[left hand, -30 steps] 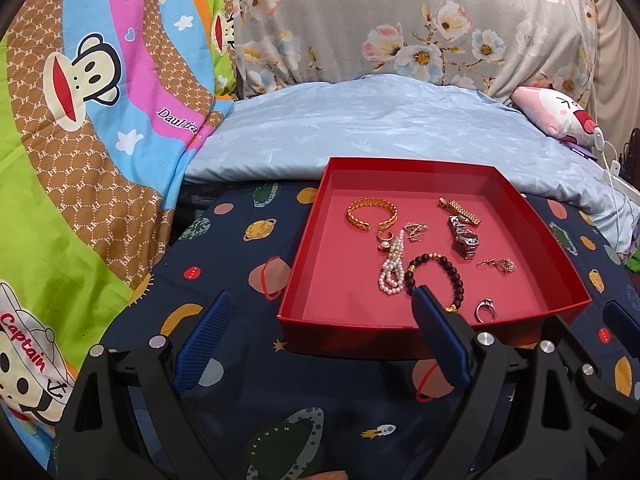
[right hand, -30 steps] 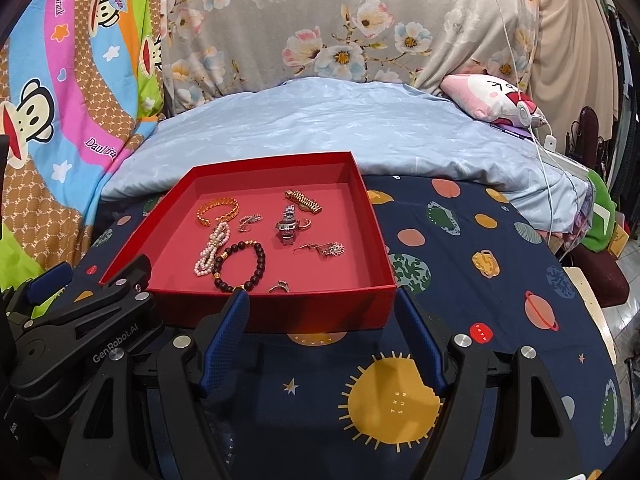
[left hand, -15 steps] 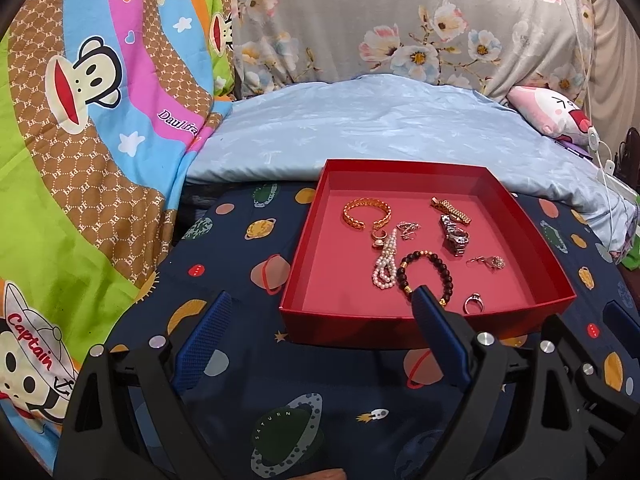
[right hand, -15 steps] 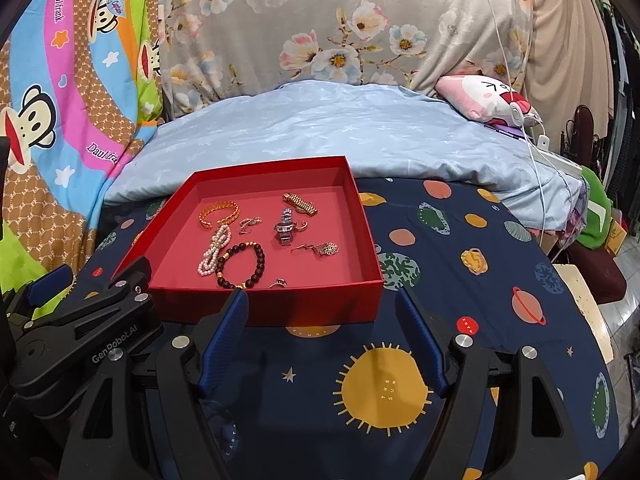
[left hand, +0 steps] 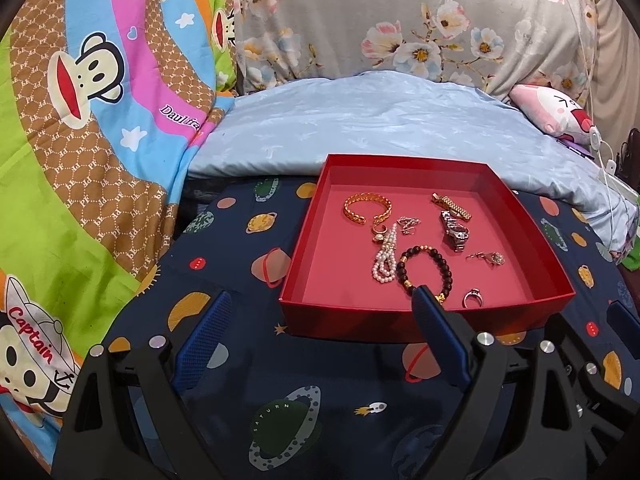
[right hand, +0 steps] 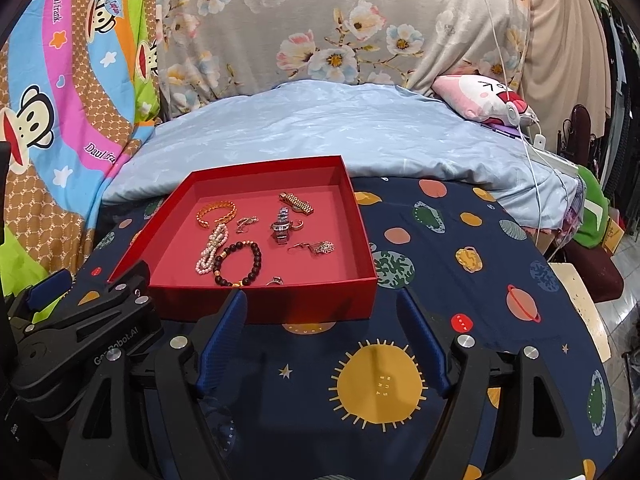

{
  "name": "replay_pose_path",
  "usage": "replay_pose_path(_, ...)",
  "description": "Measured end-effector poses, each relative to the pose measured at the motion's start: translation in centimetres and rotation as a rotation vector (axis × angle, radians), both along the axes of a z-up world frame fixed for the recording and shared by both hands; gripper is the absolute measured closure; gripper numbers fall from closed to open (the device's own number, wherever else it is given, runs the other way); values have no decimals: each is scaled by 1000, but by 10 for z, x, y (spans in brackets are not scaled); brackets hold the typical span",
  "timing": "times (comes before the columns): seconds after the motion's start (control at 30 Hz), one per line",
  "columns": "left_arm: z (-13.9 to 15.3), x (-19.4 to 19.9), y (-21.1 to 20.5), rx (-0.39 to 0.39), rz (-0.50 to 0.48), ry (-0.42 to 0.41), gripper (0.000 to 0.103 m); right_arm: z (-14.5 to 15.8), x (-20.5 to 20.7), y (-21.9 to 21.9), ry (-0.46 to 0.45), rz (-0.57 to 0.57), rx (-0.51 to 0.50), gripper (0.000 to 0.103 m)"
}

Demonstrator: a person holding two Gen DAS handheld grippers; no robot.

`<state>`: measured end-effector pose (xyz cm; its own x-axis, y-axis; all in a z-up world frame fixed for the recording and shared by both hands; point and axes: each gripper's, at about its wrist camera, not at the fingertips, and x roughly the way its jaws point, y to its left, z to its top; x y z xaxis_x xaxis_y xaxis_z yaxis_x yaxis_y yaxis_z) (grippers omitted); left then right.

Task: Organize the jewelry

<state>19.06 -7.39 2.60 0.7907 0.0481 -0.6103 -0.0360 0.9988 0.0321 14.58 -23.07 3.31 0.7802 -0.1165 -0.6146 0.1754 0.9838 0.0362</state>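
A red tray [left hand: 352,316] [right hand: 304,310] sits on a navy planet-print cloth. In it lie a gold cuff [left hand: 366,206] [right hand: 216,214], a pearl strand [left hand: 385,258] [right hand: 211,250], a dark bead bracelet [left hand: 426,272] [right hand: 238,264], a silver watch [left hand: 454,230] [right hand: 281,228], a gold watch band [left hand: 450,205] [right hand: 296,202], an earring [left hand: 490,257] [right hand: 316,247] and a ring [left hand: 472,298] [right hand: 275,281]. My left gripper [left hand: 322,320] is open and empty, just before the tray's near wall. My right gripper [right hand: 320,316] is open and empty, at the tray's near right corner.
A pale blue quilt [left hand: 380,128] lies behind the tray. A cartoon monkey blanket [left hand: 80,120] hangs at the left. A floral pillow [right hand: 340,20] and a pink plush [right hand: 480,96] with white cables are at the back right. The cloth's edge drops off at right [right hand: 576,300].
Both grippers have drawn back from the tray, which looks smaller and farther in both views. Both stay open. The jewelry has not moved.
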Motion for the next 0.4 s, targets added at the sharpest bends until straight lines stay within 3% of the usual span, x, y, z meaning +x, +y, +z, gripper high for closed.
replay_pose_path(0.4,0,0,3,-3,-16,8,14,5,-2,3,-2,-13,-23,19)
